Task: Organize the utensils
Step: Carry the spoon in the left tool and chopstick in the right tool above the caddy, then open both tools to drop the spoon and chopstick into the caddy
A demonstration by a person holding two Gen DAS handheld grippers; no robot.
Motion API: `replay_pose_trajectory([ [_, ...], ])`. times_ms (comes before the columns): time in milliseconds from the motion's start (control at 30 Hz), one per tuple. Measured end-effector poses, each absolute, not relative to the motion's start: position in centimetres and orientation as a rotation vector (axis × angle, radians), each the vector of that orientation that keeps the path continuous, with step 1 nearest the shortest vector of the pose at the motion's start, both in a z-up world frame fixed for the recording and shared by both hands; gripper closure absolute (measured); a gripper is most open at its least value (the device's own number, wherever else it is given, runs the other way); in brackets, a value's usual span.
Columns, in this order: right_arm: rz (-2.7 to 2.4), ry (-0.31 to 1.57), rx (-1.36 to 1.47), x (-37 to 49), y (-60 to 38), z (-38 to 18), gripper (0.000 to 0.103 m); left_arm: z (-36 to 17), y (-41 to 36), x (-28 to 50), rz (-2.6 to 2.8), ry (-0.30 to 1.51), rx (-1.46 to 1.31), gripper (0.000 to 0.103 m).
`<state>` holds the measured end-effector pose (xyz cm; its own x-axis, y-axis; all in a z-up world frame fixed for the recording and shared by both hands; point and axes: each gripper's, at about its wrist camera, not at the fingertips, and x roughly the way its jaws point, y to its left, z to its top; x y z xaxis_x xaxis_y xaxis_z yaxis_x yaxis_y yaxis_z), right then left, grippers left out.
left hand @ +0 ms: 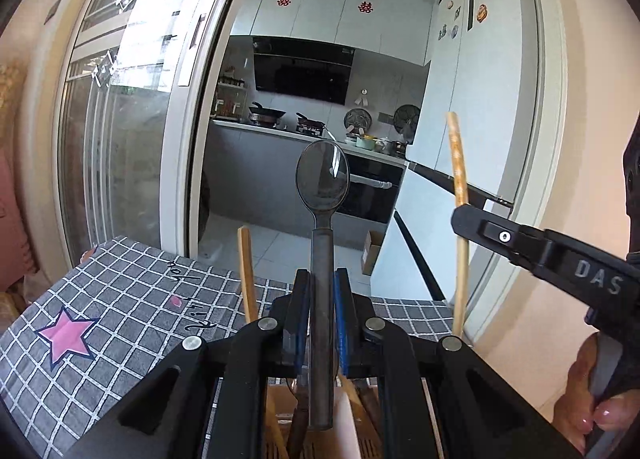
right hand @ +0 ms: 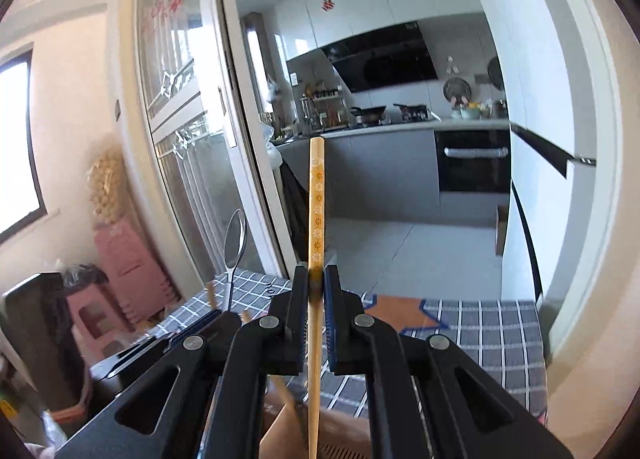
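Note:
My left gripper (left hand: 322, 279) is shut on the handle of a dark metal spoon (left hand: 322, 187), which stands upright with its bowl up. My right gripper (right hand: 316, 279) is shut on a wooden chopstick (right hand: 316, 203) with a flower pattern, held upright too. In the left wrist view the right gripper (left hand: 460, 219) comes in from the right with that chopstick (left hand: 457, 163) in it. In the right wrist view the spoon (right hand: 235, 237) shows at the left. Below both grippers lie more wooden utensils (left hand: 246, 271) in a light wooden holder (right hand: 280, 431), mostly hidden.
A table with a grey checked cloth (left hand: 120, 299) bearing a pink star lies under the grippers. Beyond it a glass sliding door (left hand: 132, 119) opens onto a kitchen with a white fridge (left hand: 472, 139) at the right. Pink stools (right hand: 124, 267) stand at the left.

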<state>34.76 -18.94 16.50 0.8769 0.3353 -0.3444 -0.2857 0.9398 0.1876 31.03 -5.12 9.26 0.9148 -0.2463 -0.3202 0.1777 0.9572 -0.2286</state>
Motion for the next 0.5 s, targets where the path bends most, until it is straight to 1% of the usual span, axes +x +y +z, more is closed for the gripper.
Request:
replay_pose_trajectory([
  [267,0.319,0.347,0.016,35.4,-17.1,12.7,0.095,7.7,-5.2,30.0,-0.176,0.321,-0.188,0.061],
  [500,0.328,0.378,-0.040,34.2,-16.8,9.7,0.095,6.4,-5.6,28.8,-0.161,0.335,-0.143,0.061],
])
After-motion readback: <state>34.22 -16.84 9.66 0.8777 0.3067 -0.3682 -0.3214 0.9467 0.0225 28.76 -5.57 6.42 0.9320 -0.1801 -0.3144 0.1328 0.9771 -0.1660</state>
